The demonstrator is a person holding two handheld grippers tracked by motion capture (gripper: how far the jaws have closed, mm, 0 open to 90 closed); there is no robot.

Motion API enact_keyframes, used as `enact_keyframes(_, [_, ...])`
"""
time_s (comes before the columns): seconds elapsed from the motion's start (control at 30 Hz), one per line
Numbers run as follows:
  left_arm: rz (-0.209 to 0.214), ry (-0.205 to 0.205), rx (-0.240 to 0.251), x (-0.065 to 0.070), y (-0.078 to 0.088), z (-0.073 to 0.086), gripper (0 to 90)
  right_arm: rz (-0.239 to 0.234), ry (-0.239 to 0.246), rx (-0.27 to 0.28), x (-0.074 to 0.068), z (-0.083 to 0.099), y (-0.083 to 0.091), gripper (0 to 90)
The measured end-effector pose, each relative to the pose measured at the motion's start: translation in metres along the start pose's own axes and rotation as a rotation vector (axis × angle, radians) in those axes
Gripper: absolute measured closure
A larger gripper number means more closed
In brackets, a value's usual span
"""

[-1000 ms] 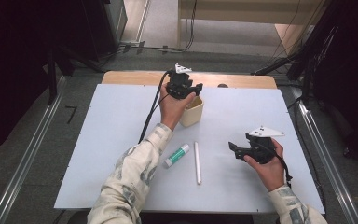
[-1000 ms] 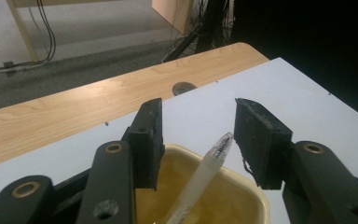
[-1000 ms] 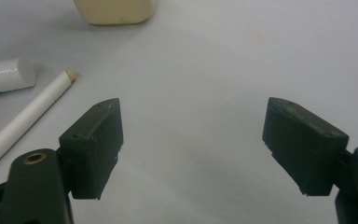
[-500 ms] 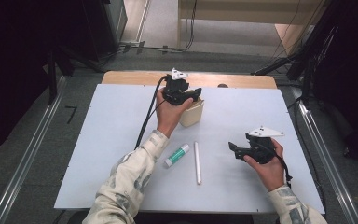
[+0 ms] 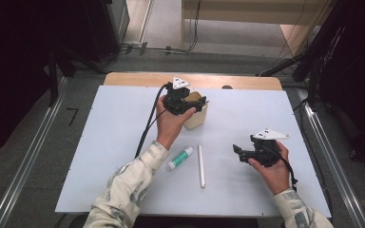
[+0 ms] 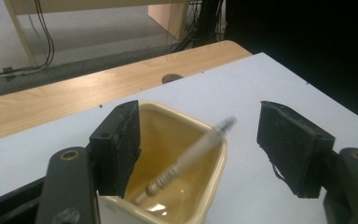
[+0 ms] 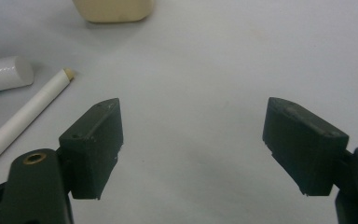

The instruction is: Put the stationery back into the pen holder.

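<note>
White matte board [image 5: 114,142] covers a wooden table [image 5: 138,79]; grey floor and black cabling lie beyond.

Landmark: cream ceramic cup [image 6: 182,140], square with rounded corners, glossy inside, standing upright toward the far edge of the board.

Pen [image 6: 186,161]: slim, pale or translucent barrel with a ribbed metallic section at its low end. It lies inside the cup, tilted, long axis running from the cup's floor up to the rim; upper tip points past the rim, away from the camera. Motion-blurred, so whether it is at rest cannot be told.

Left gripper [image 6: 198,149]: held over the cup, looking down into it. Jaws have just been opening and now stand wide, one black pad inside the cup's near wall, the other outside the cup over the board. The pen sits between them but neither pad presses on it; nothing is gripped. Pads are blocky, rough-edged, matte black.

Right gripper [image 7: 193,149]: well right of the cup and nearer the person, hovering over bare board, jaws wide apart, nothing between them.

Glue stick [image 5: 180,158]: cylinder, white cap, green label, lying flat near the cup on the person's side.

White stick [image 5: 201,165]: long, thin, matte, just right of the glue stick, long axis roughly toward the cup.
</note>
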State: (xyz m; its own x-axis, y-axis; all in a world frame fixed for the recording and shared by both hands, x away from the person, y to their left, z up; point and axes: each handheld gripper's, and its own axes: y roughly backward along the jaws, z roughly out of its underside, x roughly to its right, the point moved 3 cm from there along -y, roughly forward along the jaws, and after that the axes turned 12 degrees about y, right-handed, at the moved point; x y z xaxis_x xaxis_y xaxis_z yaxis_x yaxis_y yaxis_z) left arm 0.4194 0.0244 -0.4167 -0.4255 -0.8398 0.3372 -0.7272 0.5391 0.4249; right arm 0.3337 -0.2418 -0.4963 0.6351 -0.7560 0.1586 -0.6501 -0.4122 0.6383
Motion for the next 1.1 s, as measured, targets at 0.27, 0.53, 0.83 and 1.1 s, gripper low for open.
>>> enact_keyframes(0.27, [0.001,0.009,-0.021,0.0,0.007,0.012,28.4,0.004,0.001,-0.002,-0.001,0.0,0.0,18.7])
enact_keyframes(0.53, [-0.005,0.011,-0.054,-0.001,0.011,0.027,27.6,0.005,0.002,-0.004,-0.002,0.0,0.0,18.7])
enact_keyframes(0.83, [-0.016,0.005,-0.06,-0.001,0.017,0.039,26.2,0.006,0.004,-0.005,-0.002,0.0,0.0,18.7])
enact_keyframes(1.1, [-0.041,-0.001,-0.052,-0.003,0.021,0.047,25.0,0.006,0.005,-0.004,-0.001,0.0,-0.001,18.7])
